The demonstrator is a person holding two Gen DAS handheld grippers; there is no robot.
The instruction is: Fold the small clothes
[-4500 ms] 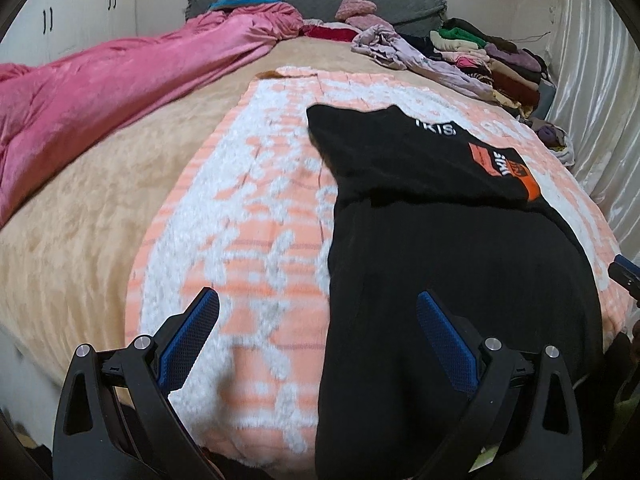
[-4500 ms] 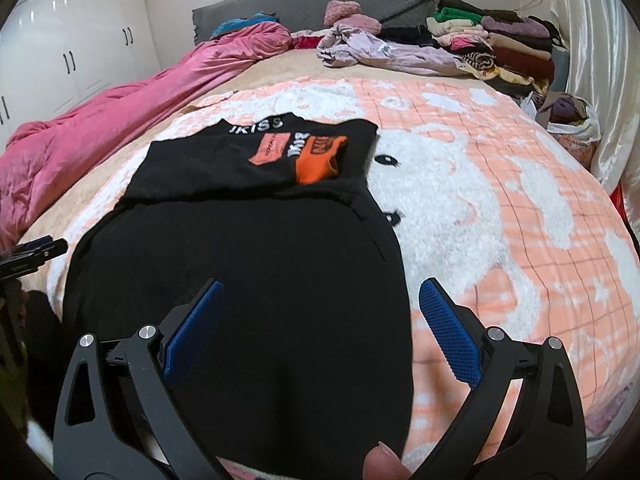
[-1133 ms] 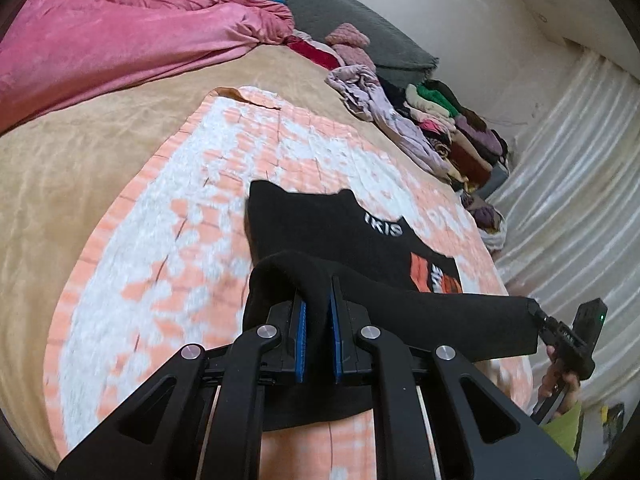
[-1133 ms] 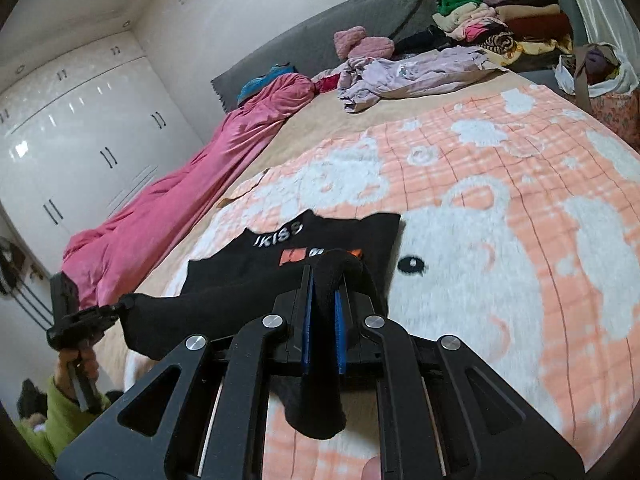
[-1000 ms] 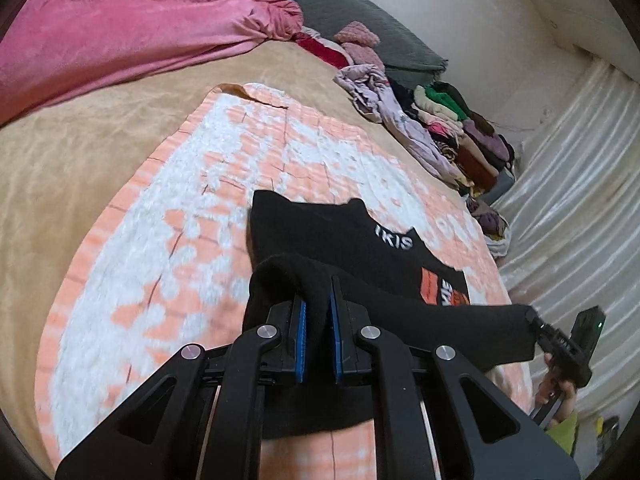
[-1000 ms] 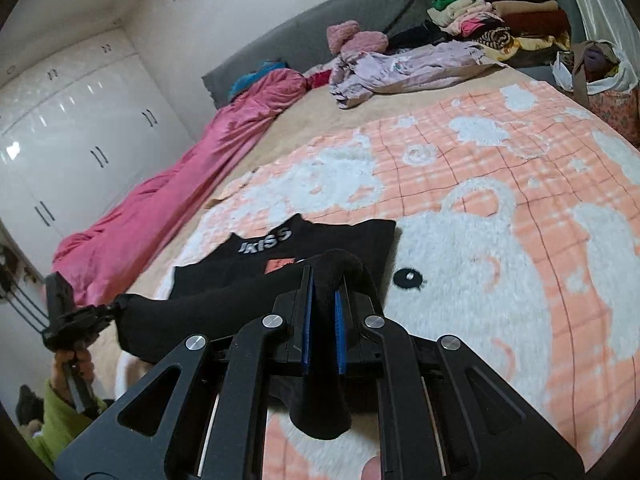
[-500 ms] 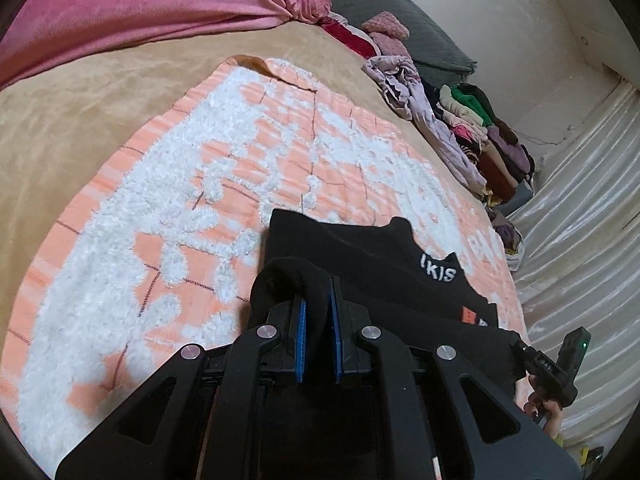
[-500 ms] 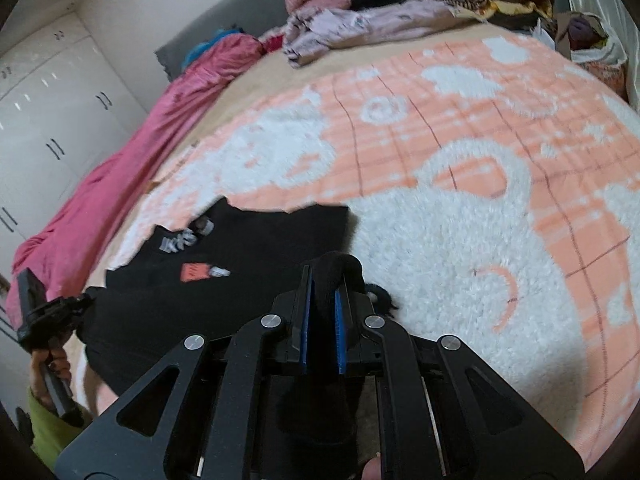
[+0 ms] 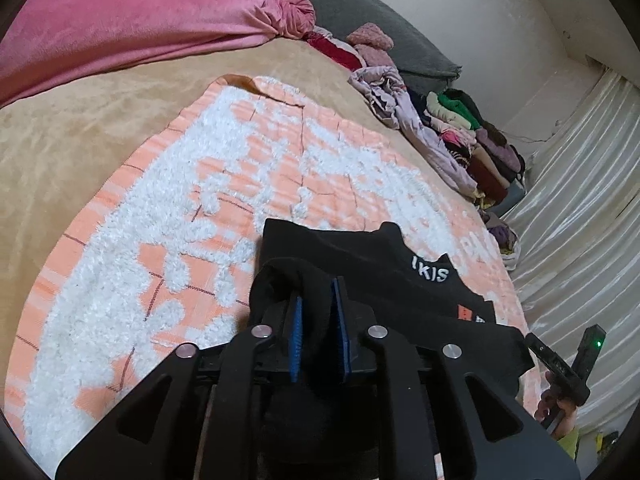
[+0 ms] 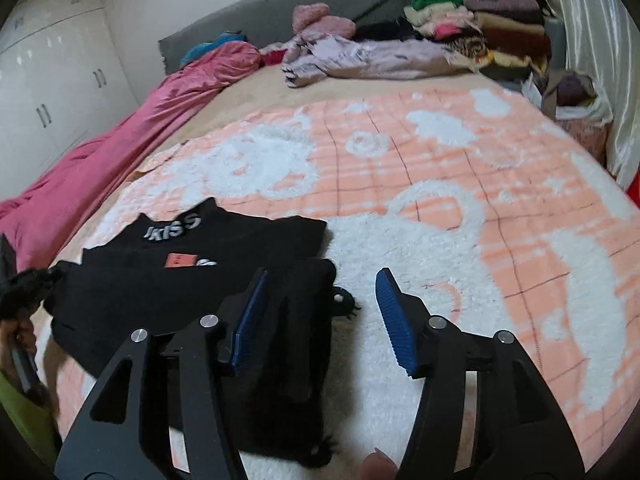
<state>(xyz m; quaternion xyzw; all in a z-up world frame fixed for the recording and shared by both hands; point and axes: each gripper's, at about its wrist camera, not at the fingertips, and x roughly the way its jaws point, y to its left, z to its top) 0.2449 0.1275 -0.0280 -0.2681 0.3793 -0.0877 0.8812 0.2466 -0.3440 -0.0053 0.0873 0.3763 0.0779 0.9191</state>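
A black garment (image 9: 360, 256) with white lettering and an orange patch lies on the orange-and-white fluffy blanket (image 9: 200, 200). Its lower part is folded up over the chest. My left gripper (image 9: 318, 332) still has a bunch of the black cloth filling the narrow gap between its blue pads, and its jaws are starting to open. In the right wrist view, the garment (image 10: 180, 280) lies low on the left. My right gripper (image 10: 320, 316) is opening wide above its folded corner. The pads touch nothing, and the cloth lies under the left finger. The right gripper (image 9: 560, 364) also shows at the garment's far corner.
A pink quilt (image 9: 140, 20) runs along the bed's far left side. A lilac garment (image 10: 360, 60) and a pile of folded clothes (image 10: 460, 28) lie at the grey headboard (image 10: 280, 12). A pale curtain (image 9: 580, 200) hangs at the right, and white wardrobes (image 10: 48, 80) stand at the left.
Both grippers moved forward and down, laying the garment's lifted edge over its chest. The right jaws swung wide and let go of the cloth. The left pads parted slightly.
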